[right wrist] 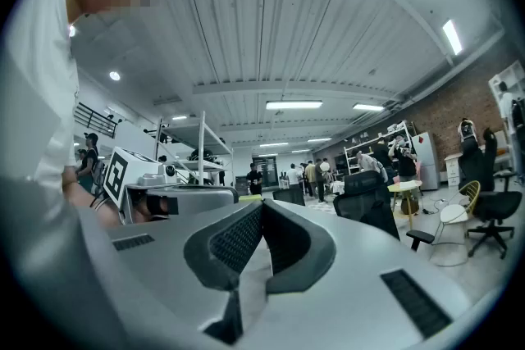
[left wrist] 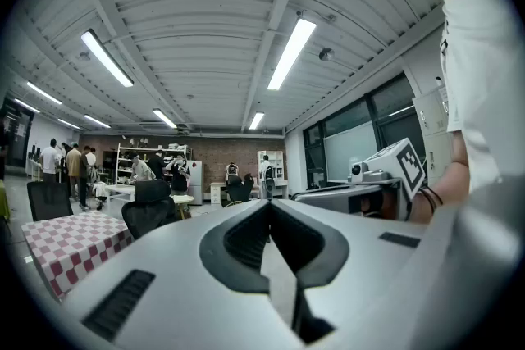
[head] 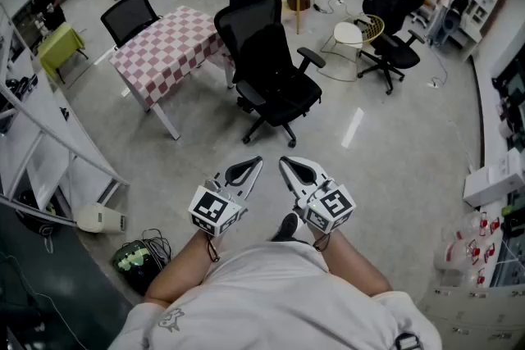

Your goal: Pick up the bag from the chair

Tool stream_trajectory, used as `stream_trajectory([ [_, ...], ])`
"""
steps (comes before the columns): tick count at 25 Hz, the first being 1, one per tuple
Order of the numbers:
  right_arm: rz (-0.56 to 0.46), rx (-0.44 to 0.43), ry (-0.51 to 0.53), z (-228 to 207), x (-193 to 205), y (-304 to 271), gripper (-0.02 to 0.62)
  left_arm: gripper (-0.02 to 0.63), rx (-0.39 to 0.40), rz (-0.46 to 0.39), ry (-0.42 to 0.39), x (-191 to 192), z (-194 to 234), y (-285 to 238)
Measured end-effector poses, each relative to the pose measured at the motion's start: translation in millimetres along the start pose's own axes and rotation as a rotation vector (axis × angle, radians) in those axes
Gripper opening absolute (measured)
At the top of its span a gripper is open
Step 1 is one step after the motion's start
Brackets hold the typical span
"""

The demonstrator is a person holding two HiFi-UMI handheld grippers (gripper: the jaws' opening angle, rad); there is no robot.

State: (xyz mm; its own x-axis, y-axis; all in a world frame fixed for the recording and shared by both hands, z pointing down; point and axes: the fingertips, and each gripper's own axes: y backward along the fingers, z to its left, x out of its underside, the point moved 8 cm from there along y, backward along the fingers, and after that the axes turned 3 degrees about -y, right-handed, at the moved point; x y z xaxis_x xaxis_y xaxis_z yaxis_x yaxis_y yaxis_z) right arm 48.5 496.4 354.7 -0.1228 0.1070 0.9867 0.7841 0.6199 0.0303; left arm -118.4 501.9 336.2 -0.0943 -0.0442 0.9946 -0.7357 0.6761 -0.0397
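Grey office floor: black swivel office chair (head: pixel 275 86) well ahead of the closed, empty left gripper (head: pixel 254 165) and right gripper (head: pixel 285 165); pickup not begun.

The person wears an off-white short-sleeved T-shirt (head: pixel 279 299) with a small grey print on its left side, a dark cord band (head: pixel 212 248) round each wrist, and a black shoe (head: pixel 287 227). The left gripper (head: pixel 257 161) and right gripper (head: pixel 284 161) are light grey plastic with tapering jaws lined in black ribbed pads (right wrist: pixel 238 238). Behind its jaws each bears a white cube (head: pixel 215 211) with black square markers.
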Motion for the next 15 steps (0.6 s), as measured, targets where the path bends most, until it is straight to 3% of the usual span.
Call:
stream_trajectory([
  [15, -0.001, -0.004, -0.007, -49, -3, -11, 0.034, 0.012, -0.017, 0.029, 0.0, 8, 23, -48],
])
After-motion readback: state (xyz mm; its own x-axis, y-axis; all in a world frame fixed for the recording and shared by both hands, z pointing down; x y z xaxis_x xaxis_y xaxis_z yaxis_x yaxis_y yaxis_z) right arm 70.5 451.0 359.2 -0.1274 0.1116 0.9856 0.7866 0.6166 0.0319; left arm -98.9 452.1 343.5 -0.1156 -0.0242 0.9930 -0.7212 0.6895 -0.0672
